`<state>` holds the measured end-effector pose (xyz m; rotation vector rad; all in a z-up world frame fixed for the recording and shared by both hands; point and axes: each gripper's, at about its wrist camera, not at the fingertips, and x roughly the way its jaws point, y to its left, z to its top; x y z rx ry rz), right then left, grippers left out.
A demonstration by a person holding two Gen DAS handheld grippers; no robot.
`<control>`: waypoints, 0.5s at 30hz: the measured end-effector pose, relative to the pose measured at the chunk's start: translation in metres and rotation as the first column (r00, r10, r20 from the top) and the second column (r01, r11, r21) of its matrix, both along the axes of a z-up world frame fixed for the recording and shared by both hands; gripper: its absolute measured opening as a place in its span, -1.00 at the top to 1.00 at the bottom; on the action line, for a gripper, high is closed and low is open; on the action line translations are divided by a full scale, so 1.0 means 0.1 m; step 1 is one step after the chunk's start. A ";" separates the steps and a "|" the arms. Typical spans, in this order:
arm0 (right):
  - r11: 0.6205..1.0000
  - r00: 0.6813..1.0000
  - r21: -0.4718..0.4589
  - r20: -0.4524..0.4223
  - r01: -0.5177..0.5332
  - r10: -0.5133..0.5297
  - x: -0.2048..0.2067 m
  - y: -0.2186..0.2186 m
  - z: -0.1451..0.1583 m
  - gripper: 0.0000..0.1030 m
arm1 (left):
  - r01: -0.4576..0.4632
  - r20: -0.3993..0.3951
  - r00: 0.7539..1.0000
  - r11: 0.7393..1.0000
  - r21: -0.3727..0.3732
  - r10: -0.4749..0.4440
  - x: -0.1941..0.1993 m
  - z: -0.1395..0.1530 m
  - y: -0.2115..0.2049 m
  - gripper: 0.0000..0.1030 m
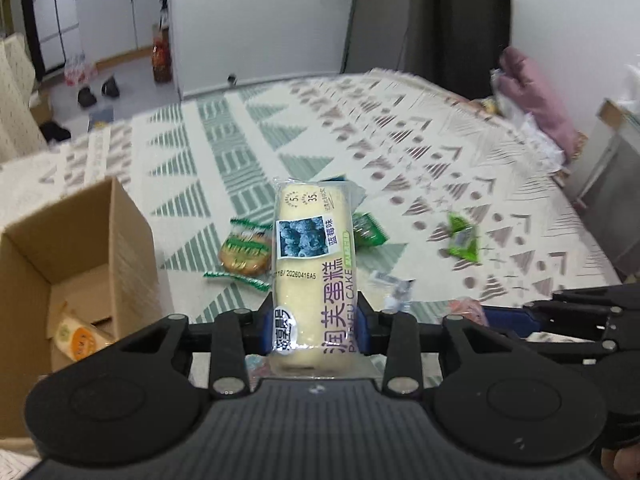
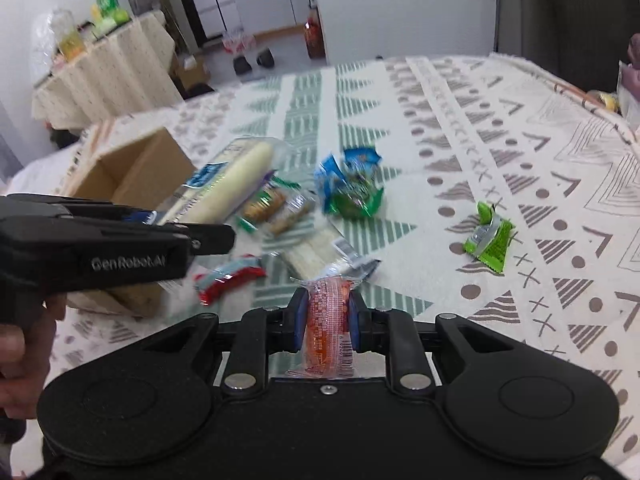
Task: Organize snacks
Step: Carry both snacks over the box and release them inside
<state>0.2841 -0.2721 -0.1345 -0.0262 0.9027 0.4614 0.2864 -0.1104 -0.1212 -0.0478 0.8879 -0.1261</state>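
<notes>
left gripper (image 1: 316, 320): jaws pinched on a long cake bar (image 1: 306, 268) in a clear wrapper, blueberry picture on the label. The bar sticks straight up the middle of the left wrist frame, held above the patterned cloth (image 1: 400, 140).

right gripper (image 2: 324, 316): jaws clamped on a small orange-red snack packet (image 2: 326, 320), bottom centre of the right wrist frame, wrapper end poking out past the pads.

cardboard box (image 1: 80, 248): open, at the left edge of the left wrist frame, just left of the held cake bar. There's a yellowish pack with an orange circle (image 1: 78, 338) in its bottom corner, can't really read it, too blurry.

loose snacks on the cloth: a round cracker pack with green trim (image 1: 244, 254) sits just left of the bar in the left wrist view; a green packet (image 1: 370, 230) peeks out on its right; a bright green sachet (image 2: 490, 240) lies off on its own toward the right of the right wrist frame. In that same frame, a blue-and-green pile (image 2: 350, 190) sits centre, a clear pack of pale wafers (image 2: 320, 254) just above the right gripper, and a red-and-white packet (image 2: 228, 278) to its left.

person's hand (image 2: 20, 356): lower left edge of the right wrist frame, wrapped round the left gripper's handle.
</notes>
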 end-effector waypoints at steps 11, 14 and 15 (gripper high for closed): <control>0.998 0.994 0.066 0.105 -0.024 0.017 -0.45 0.01 0.54 0.59 | -0.022 0.091 0.996 1.000 -0.010 0.023 -0.52 0.60 0.17 0.30; 0.996 0.992 0.083 0.124 -0.022 0.012 -0.51 0.06 0.61 0.59 | -0.022 0.110 0.994 1.000 -0.005 0.022 -0.66 0.68 0.26 0.30; 0.996 0.992 0.087 0.129 -0.021 0.009 -0.53 0.08 0.63 0.59 | -0.025 0.114 0.993 1.000 -0.008 0.026 -0.70 0.69 0.29 0.30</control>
